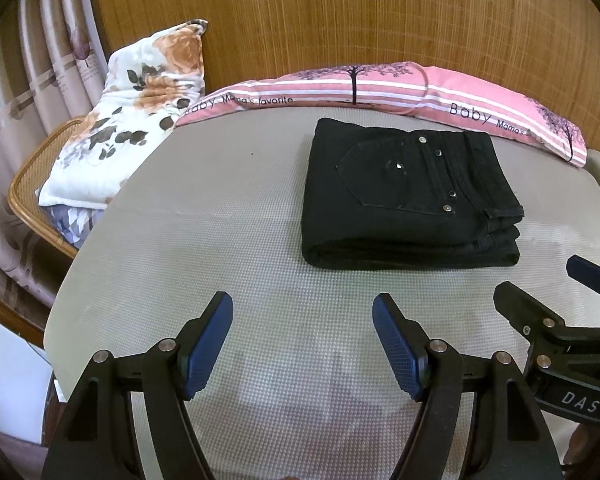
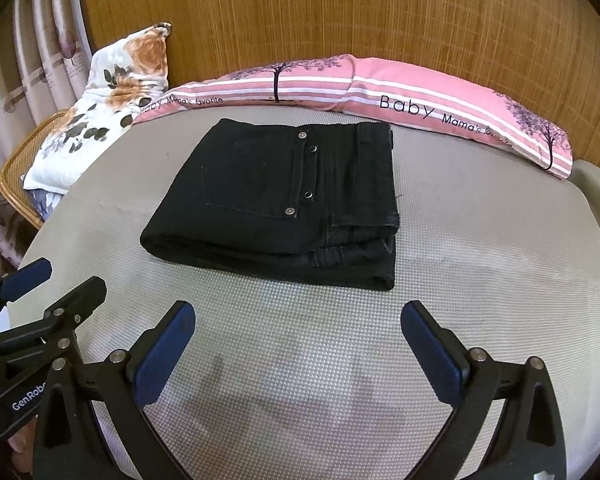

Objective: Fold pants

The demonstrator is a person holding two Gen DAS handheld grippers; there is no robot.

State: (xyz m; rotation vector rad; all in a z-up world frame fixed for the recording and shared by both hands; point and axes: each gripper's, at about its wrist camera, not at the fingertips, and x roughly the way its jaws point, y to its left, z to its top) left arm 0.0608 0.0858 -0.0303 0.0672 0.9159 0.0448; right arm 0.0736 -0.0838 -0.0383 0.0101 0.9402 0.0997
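Your left tool (image 1: 302, 344) and right tool (image 2: 298, 354) both stand wide open over the grey worktop (image 1: 220, 248), holding nothing. The black pants (image 2: 284, 204) lie folded into a compact stack ahead of both tools, apart from them, in front of the pink pillow (image 2: 420, 96). The stack sits right of your left tool's line and slightly left of your right tool's; neither is clearly nearer.
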